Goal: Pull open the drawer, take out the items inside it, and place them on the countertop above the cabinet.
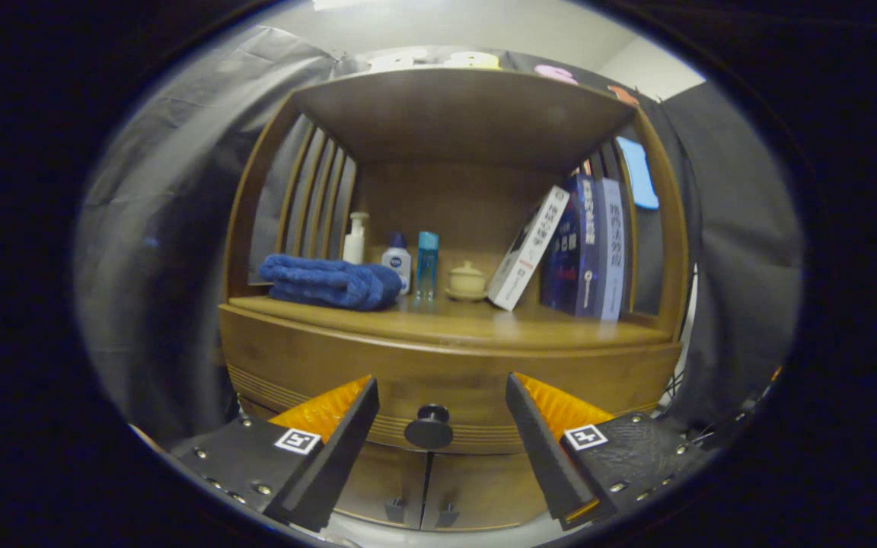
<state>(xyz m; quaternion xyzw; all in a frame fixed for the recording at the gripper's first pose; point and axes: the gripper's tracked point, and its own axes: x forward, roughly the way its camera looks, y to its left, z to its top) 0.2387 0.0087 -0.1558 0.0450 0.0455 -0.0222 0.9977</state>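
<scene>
Tongs (441, 396) held open, knob (428, 426) seen between tips, untouched. Drawer (446, 380) shut. Towel (330, 281), bottles, books set beyond on tabletop (476, 323).

One towel (330, 282), three bottles (397, 259), one lidded jar (467, 279), three books (580, 247), one drawer knob (428, 428).

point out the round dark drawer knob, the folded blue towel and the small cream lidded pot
round dark drawer knob (428, 428), gripper view, its front face
folded blue towel (330, 282), gripper view, top fold
small cream lidded pot (467, 280), gripper view, its body
</scene>
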